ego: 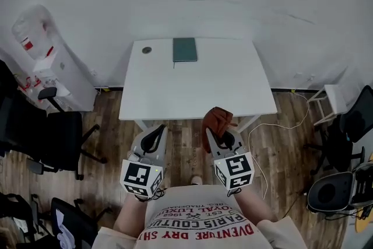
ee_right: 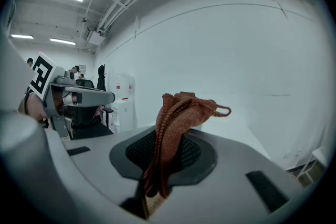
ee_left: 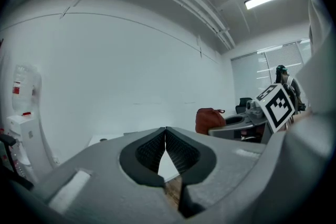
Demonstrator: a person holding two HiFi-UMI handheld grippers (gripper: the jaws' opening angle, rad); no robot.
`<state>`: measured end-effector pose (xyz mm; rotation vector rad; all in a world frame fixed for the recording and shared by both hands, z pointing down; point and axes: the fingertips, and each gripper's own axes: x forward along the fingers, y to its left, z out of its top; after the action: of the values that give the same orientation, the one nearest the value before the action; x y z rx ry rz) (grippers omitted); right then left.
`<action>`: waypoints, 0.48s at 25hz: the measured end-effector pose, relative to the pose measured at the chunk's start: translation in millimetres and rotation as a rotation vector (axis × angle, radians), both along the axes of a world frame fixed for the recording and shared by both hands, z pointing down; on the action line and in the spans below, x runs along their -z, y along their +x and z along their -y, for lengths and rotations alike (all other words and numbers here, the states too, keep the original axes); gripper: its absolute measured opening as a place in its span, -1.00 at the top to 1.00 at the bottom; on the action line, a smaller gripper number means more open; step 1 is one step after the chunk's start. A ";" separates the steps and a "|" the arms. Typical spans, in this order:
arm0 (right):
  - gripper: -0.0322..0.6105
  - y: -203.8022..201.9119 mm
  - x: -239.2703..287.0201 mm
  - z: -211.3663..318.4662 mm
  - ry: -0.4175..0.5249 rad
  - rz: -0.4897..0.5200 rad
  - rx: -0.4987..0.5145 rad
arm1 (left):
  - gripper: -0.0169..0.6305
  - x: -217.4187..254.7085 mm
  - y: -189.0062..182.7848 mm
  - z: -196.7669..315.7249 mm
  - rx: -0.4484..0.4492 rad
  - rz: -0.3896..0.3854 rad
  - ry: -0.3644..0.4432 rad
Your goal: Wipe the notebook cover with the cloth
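Rust cloth (ego: 217, 120) in right gripper (ee_right: 169, 136), seemingly at the table (ego: 198, 90) edge.

From the head view I look steeply down; the white surface (ego: 198, 90) lies far ahead of the left hand-held gripper (ego: 155, 132) and the right hand-held gripper (ego: 219, 132). Each gripper view rides low behind its own jaws and faces the far wall (ee_left: 131, 60). Each catches the other hand-held gripper at its edge.
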<state>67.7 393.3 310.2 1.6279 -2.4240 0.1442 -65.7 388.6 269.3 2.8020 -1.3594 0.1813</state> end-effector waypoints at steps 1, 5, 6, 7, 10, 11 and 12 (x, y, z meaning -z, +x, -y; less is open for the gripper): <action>0.65 10.4 -1.2 9.3 -0.004 -0.002 0.006 | 0.91 0.1 10.9 7.9 0.003 0.006 0.002; 0.65 48.1 -14.2 44.9 -0.048 0.005 0.013 | 0.91 -6.7 46.7 38.2 0.005 0.012 -0.025; 0.65 54.1 -16.9 52.3 -0.057 0.010 0.015 | 0.91 -9.2 50.8 46.0 0.009 0.006 -0.039; 0.65 58.7 -19.3 60.2 -0.065 0.013 0.015 | 0.91 -11.6 52.6 54.7 0.019 0.002 -0.051; 0.65 68.7 -25.1 88.3 -0.083 0.022 0.016 | 0.92 -17.7 53.0 83.9 0.051 -0.002 -0.076; 0.65 71.5 -26.5 98.6 -0.088 0.025 0.015 | 0.91 -19.4 53.2 93.7 0.057 -0.001 -0.081; 0.65 73.8 -27.5 109.2 -0.091 0.026 0.014 | 0.91 -21.3 53.0 103.7 0.061 0.001 -0.086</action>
<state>141.5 284.2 337.7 1.5789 -2.4107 0.2708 -12.7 284.8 290.7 2.6873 -1.4003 0.2337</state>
